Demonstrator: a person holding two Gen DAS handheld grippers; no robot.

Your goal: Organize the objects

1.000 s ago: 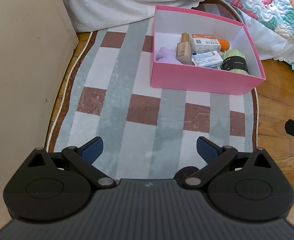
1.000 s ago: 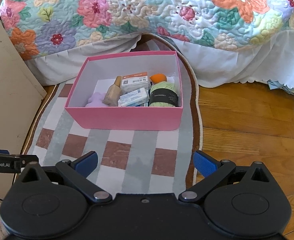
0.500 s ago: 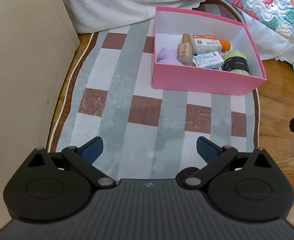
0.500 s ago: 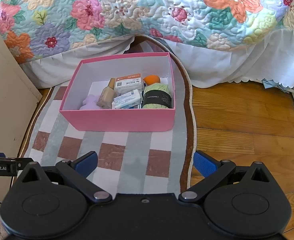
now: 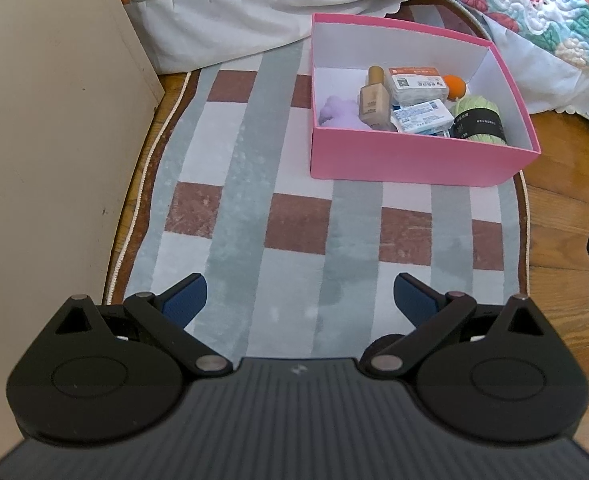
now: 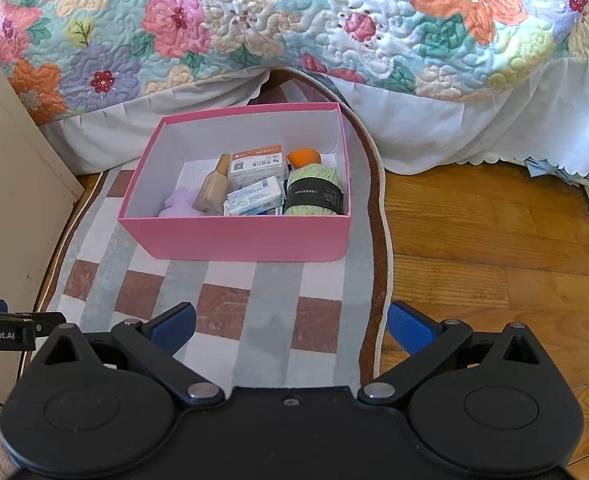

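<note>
Both claws, left gripper (image 5: 300,294) and right gripper (image 6: 290,326), gape empty; ahead on the rug (image 5: 230,184), the pink box (image 6: 234,236) holds a beige bottle (image 6: 213,192), two packets, green yarn (image 6: 314,194), an orange ball

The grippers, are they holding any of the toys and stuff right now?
No, nothing is held. The left gripper and right gripper are both open and empty, above the rug. Everything sits inside the pink box.

Pink box (image 5: 414,160) front wall hides purple item (image 5: 338,114) & yarn (image 5: 480,126) bottoms; pkg labels unreadable.
</note>
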